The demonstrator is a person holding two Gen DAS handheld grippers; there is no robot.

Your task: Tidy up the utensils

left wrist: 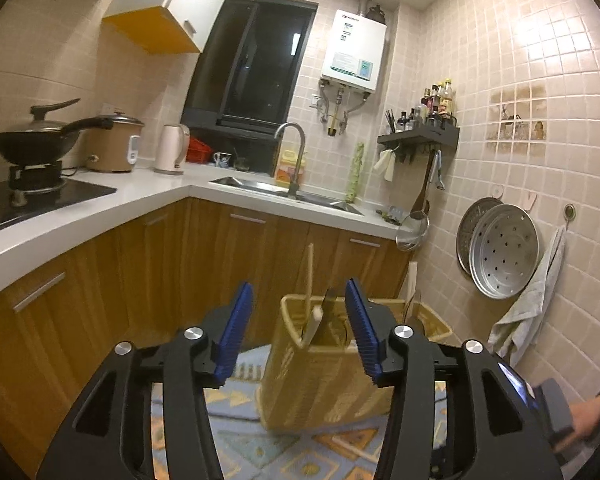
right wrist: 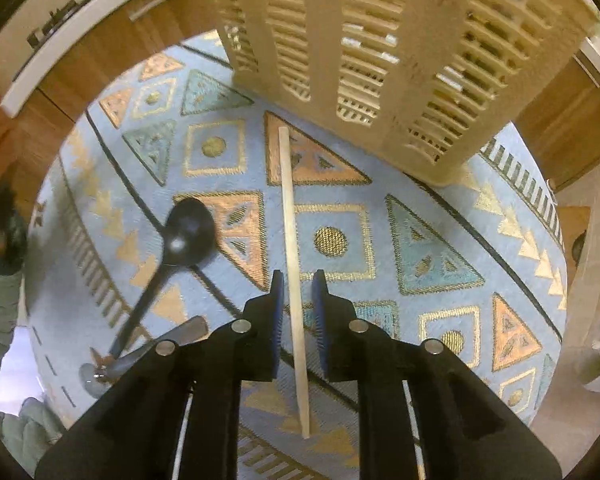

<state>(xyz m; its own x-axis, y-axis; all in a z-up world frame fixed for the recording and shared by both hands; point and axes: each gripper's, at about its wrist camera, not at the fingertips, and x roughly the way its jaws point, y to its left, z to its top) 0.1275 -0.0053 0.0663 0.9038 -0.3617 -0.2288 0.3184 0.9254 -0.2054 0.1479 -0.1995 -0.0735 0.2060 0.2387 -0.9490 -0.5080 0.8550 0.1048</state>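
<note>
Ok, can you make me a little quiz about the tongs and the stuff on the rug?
1. True or false: the right tongs are clamped tight on the chopstick.
2. Which lies on the rug left of the chopstick? A) a black spoon B) a red cup C) a green plate
3. Fill in: behind the left tongs stands a slatted ___ with utensils poking out of it.

Key
1. False: the chopstick lies between the open pads, with a gap either side.
2. A, the black spoon.
3. Basket; nothing is between the left tongs' pads.
</note>
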